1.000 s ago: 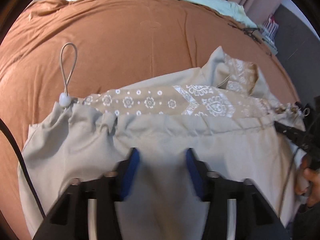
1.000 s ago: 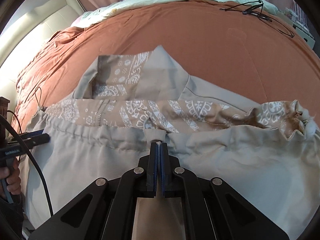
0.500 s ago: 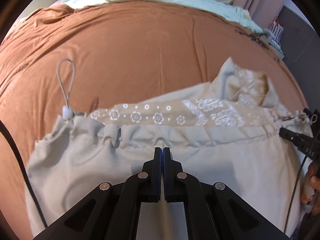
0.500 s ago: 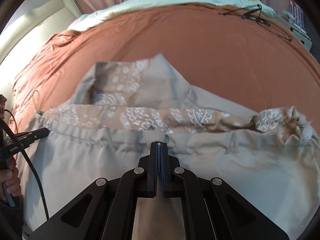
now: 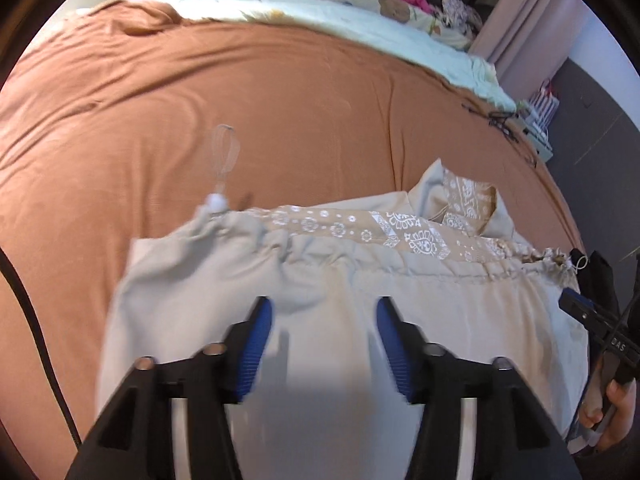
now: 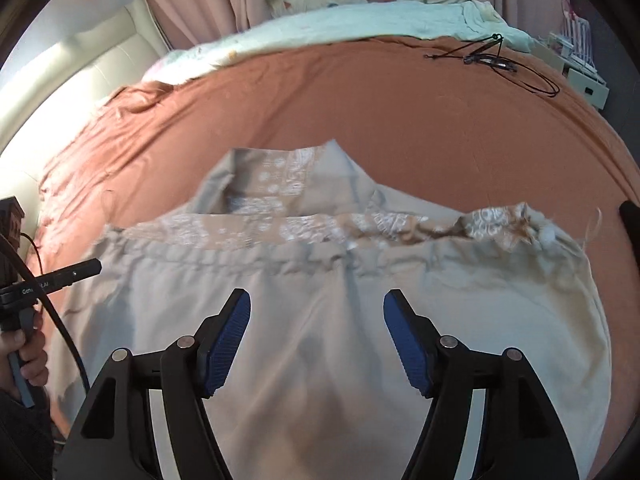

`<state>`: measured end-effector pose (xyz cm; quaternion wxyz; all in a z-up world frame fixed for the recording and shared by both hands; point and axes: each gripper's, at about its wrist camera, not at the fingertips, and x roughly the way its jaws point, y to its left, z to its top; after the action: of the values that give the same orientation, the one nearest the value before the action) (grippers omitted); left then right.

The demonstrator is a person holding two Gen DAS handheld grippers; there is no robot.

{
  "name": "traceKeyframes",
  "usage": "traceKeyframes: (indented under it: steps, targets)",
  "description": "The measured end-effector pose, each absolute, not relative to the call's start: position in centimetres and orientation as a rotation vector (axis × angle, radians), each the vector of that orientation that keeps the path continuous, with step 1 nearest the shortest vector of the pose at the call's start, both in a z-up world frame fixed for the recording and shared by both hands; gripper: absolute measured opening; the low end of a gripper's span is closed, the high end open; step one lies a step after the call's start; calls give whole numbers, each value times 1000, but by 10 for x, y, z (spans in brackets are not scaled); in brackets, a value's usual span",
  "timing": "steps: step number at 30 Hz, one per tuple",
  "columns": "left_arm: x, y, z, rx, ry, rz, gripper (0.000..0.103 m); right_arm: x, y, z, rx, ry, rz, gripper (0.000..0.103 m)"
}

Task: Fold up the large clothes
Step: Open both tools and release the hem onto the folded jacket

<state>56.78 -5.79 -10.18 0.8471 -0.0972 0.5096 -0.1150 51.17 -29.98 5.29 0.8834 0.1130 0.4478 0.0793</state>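
Both grippers, left (image 5: 324,340) and right (image 6: 317,338), have just been opening, jaws apart over the folded beige drawstring jacket (image 5: 340,320) on the rust-brown bedsheet (image 5: 240,100), nothing between them. Soft, light cloth (likely to slump); grip at the gathered hem. Only the left view shows the cord loop (image 5: 226,152) beyond the hem.

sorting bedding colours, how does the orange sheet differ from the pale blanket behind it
The orange sheet is rust-coloured, plain and covers most of the bed; the pale blanket is mint-white and lies in a narrow strip at the far edge. The beige garment lies on the sheet, not the blanket. Both are rumpled.
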Motion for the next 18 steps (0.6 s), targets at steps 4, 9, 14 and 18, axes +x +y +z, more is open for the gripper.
traceKeyframes:
  steps: [4,9,14,18]
  targets:
    - [539,-31,-93,-237,1063,-219,58,480,-292,57,252,915,191,68]
    - [499,4,-93,-278,1064,-170,58,446,-276,52,247,927,236,42]
    - [464,35,-96,-321,1057,-123,58,417,-258,50,220,928,270,37]
    - [438,59,-104,-375,1058,-81,58,394,-242,45,197,928,289,33]
